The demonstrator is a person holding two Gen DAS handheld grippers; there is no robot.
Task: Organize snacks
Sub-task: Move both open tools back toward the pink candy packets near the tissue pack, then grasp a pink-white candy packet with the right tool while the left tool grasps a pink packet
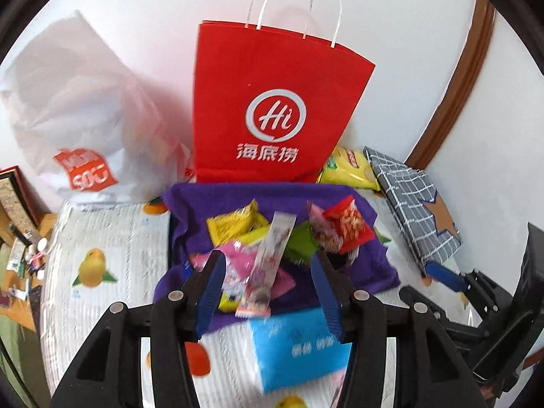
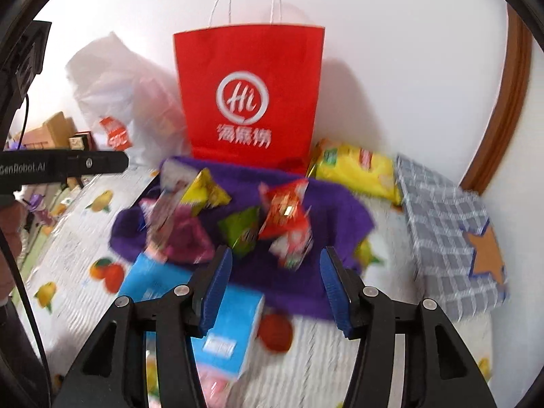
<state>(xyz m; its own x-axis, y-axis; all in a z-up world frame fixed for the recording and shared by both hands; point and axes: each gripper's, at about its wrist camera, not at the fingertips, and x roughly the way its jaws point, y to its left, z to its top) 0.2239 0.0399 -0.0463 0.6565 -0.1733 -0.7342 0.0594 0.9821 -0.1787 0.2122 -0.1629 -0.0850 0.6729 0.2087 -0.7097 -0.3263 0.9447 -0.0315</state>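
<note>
left claw [image 1: 268, 272] parted, right claw [image 2: 277, 268] parted

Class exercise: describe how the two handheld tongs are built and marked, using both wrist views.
Both the left tongs and right tongs have black angular linkage arms with silver round pivot pins and ribbed blue pads. In the right view, the other unit's black body bears white GenRobot.AI lettering, with a black cable below.

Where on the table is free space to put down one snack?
Free: fruit-print tablecloth between white plastic bag and purple cloth. Crowded: snack packets cover the cloth's middle, with red paper bag behind and blue tissue pack in front.
</note>
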